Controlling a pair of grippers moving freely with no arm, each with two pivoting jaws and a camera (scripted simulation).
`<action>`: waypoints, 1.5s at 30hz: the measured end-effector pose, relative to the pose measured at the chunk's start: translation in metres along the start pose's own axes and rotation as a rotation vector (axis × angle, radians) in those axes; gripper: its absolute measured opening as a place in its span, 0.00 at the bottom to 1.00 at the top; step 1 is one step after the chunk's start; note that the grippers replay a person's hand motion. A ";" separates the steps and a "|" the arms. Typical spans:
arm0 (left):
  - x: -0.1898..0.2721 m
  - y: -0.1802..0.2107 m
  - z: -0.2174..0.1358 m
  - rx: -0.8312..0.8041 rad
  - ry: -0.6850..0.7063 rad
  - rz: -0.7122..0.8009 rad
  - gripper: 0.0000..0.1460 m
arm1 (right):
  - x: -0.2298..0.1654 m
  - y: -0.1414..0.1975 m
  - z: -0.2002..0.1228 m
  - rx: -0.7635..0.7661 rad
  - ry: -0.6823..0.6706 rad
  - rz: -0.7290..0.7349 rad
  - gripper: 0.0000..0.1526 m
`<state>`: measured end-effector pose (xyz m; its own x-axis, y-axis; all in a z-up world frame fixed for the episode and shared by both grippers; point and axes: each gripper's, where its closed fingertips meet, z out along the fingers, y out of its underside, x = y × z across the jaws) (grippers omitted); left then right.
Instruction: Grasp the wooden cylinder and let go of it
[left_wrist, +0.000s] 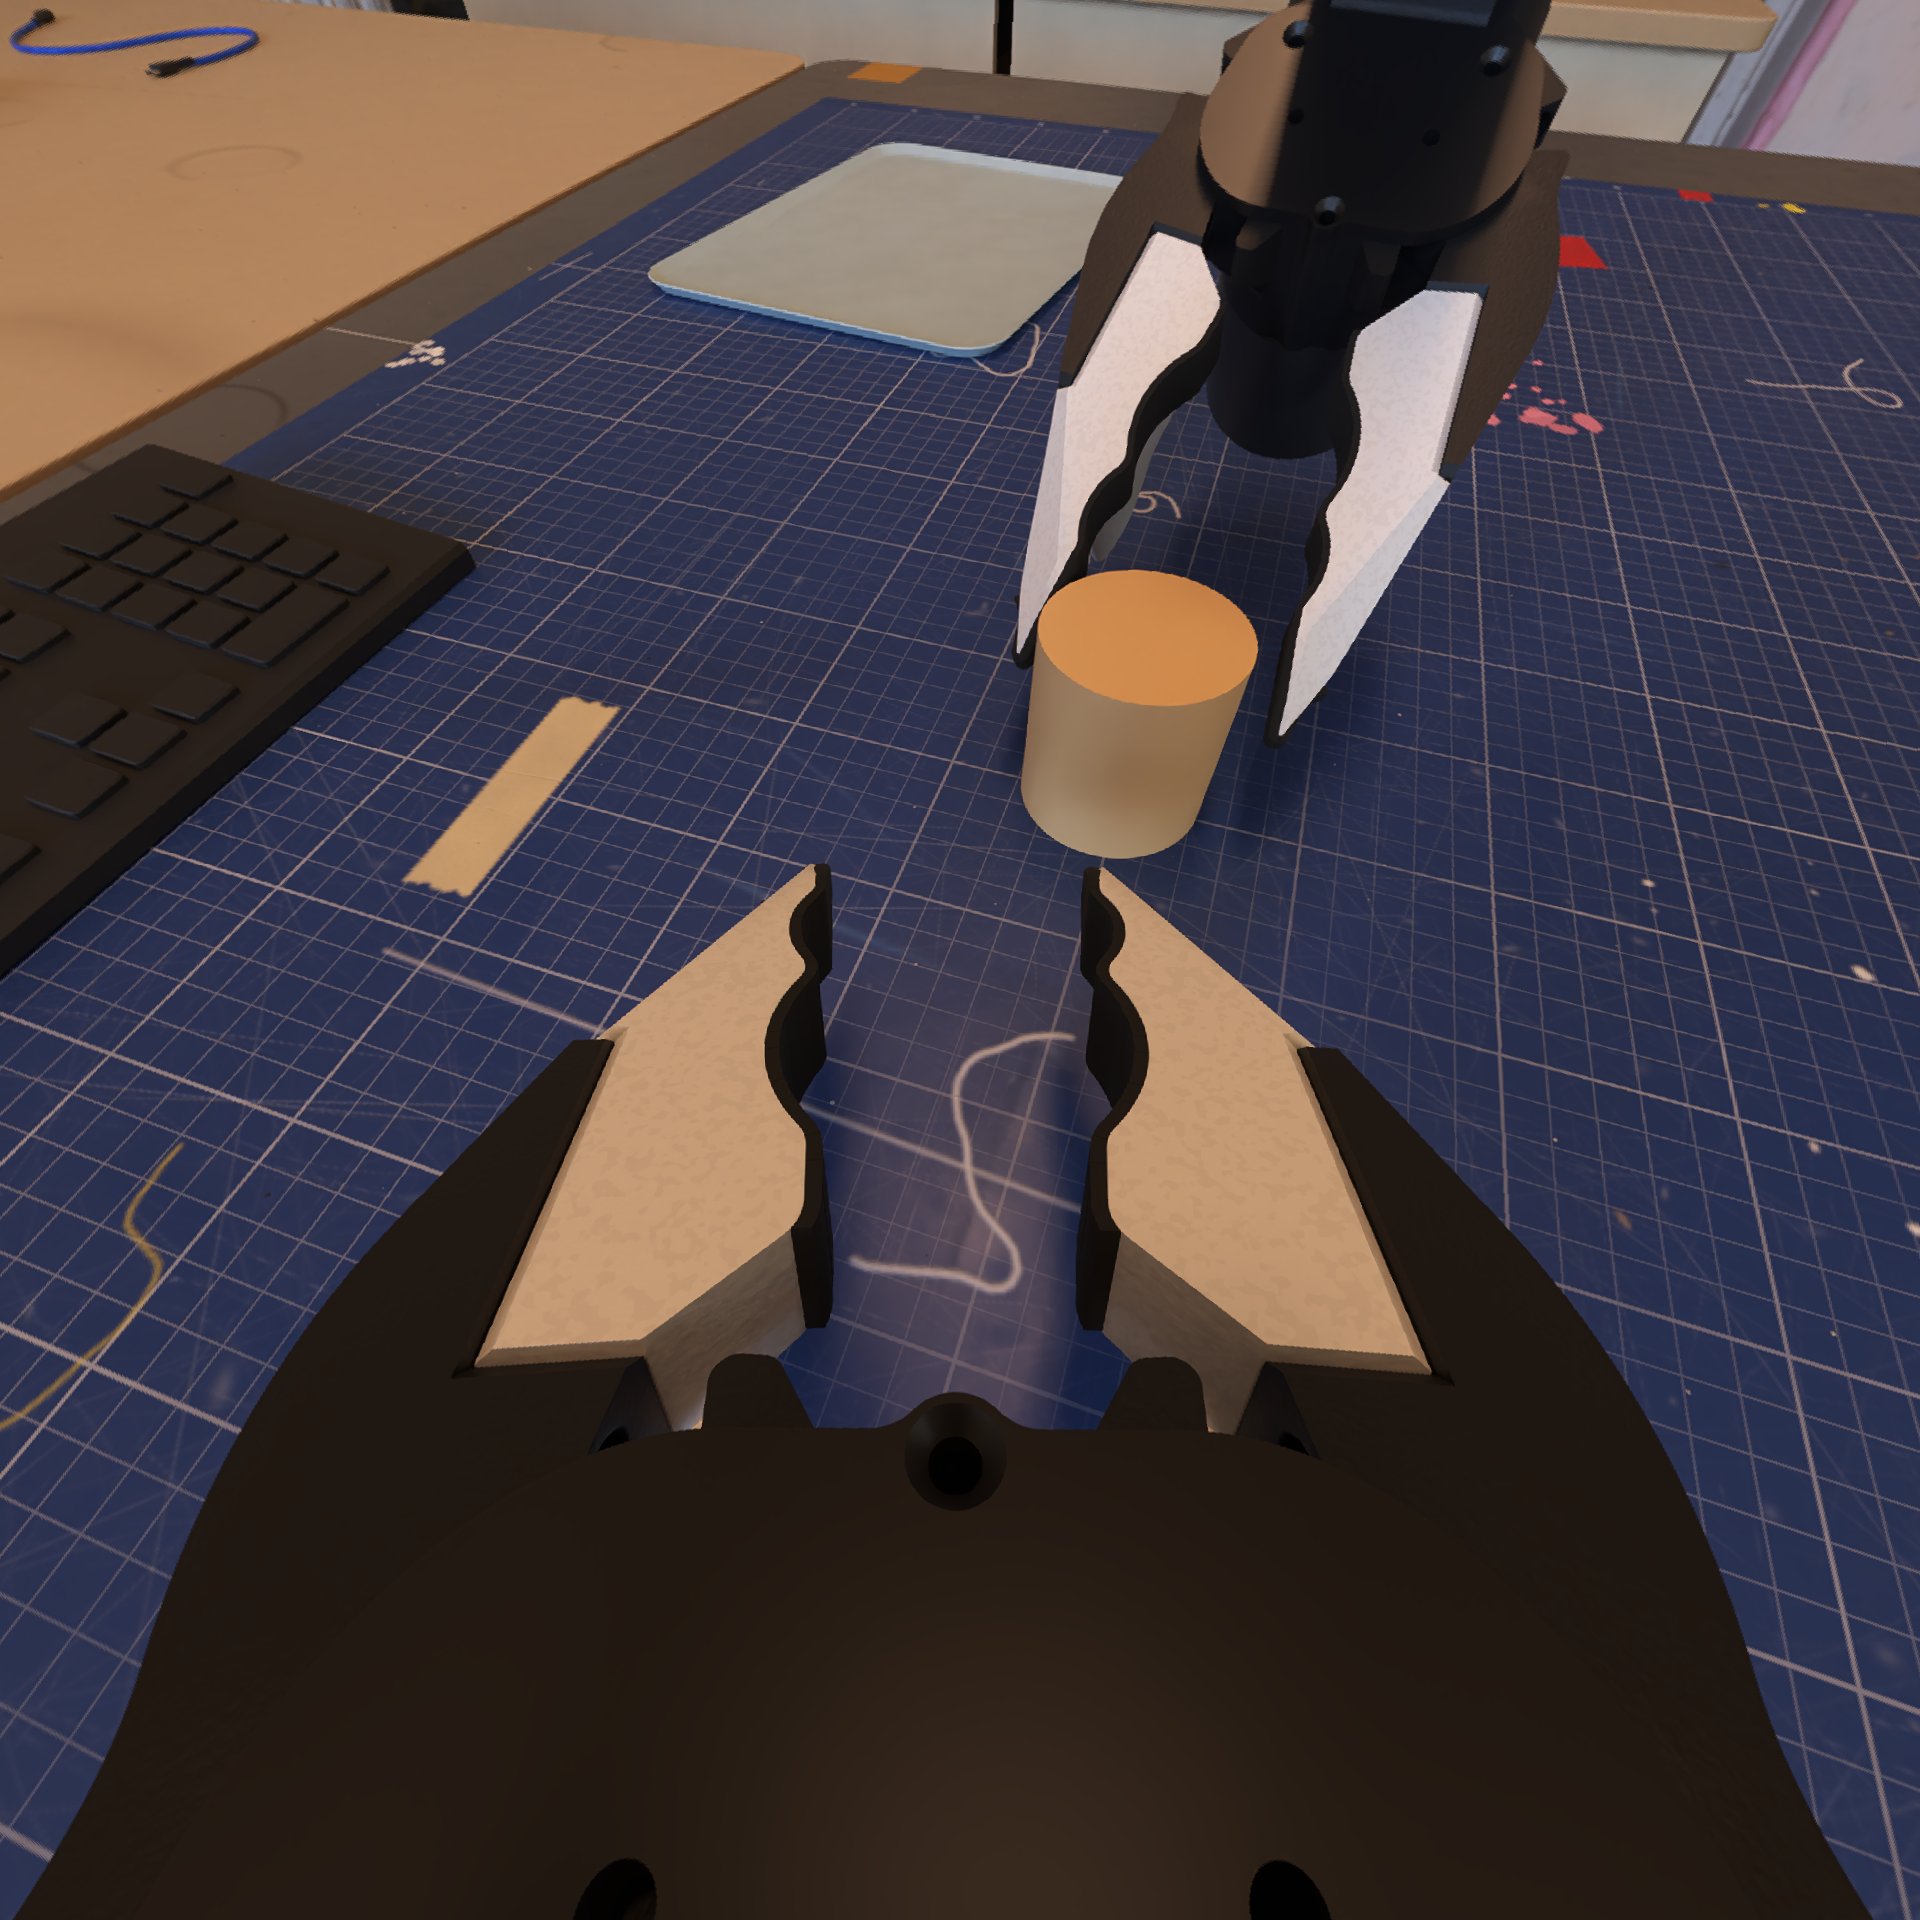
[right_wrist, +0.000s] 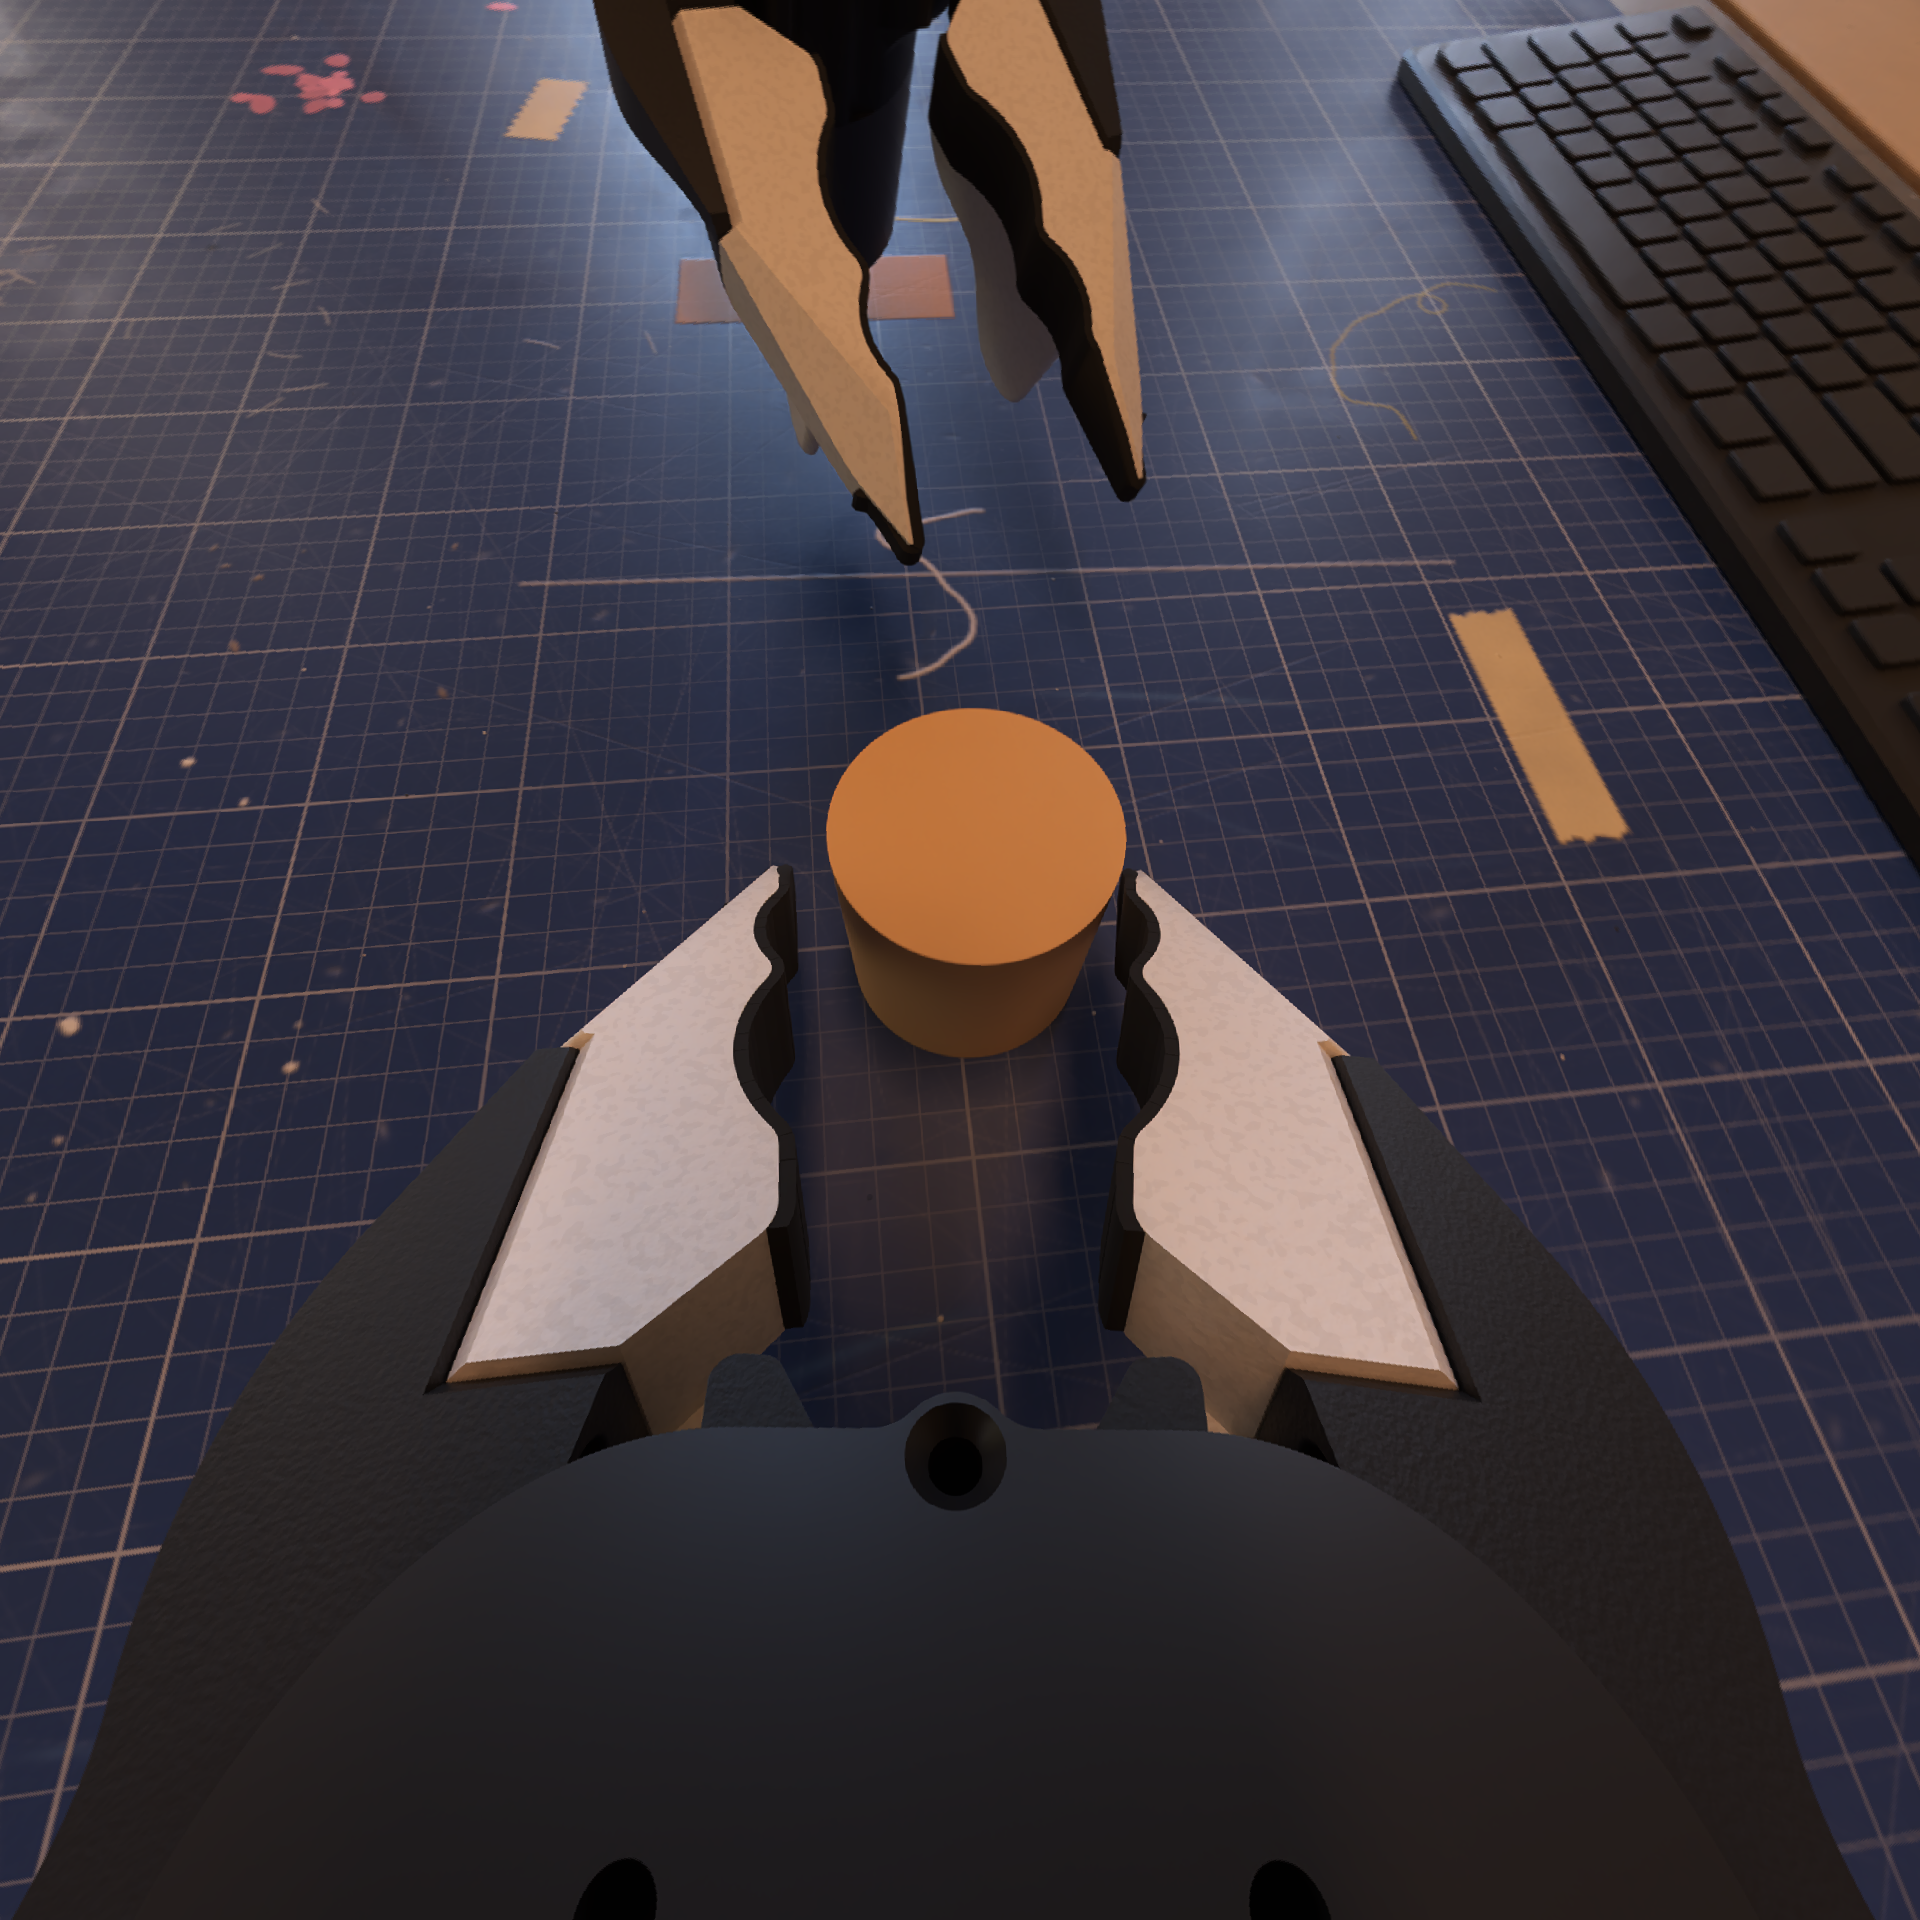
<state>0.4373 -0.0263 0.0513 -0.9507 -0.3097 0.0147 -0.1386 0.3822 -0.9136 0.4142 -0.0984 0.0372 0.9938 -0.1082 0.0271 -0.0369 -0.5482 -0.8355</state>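
Because the short, round, light-brown wooden cylinder (right_wrist: 975, 883) stands upright on the blue grid mat (right_wrist: 312, 727) between the wide-open white-fingered right gripper (right_wrist: 956, 894), one finger might bump it and tip it over, while the tan-fingered left gripper (left_wrist: 956, 883) waits nearby, open and empty.

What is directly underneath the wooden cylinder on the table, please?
The wooden cylinder stands upright on the blue cutting mat, whose white grid shows all around its base. Whatever the mat bears right beneath the cylinder is covered.
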 end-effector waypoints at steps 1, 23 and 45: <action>-0.001 0.000 0.000 0.000 -0.003 -0.001 0.33 | 0.000 -0.001 0.001 0.000 -0.013 -0.006 0.41; 0.000 -0.001 0.000 -0.006 -0.025 0.032 0.33 | 0.011 -0.005 0.006 -0.043 0.319 0.127 0.38; -0.004 -0.004 -0.002 0.006 -0.067 0.049 0.33 | 0.045 -0.022 -0.011 0.090 0.434 0.149 0.56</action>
<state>0.4413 -0.0253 0.0555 -0.9355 -0.3486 -0.0576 -0.0904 0.3935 -0.9149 0.4583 -0.1007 0.0625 0.8419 -0.5274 0.1141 -0.1476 -0.4284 -0.8915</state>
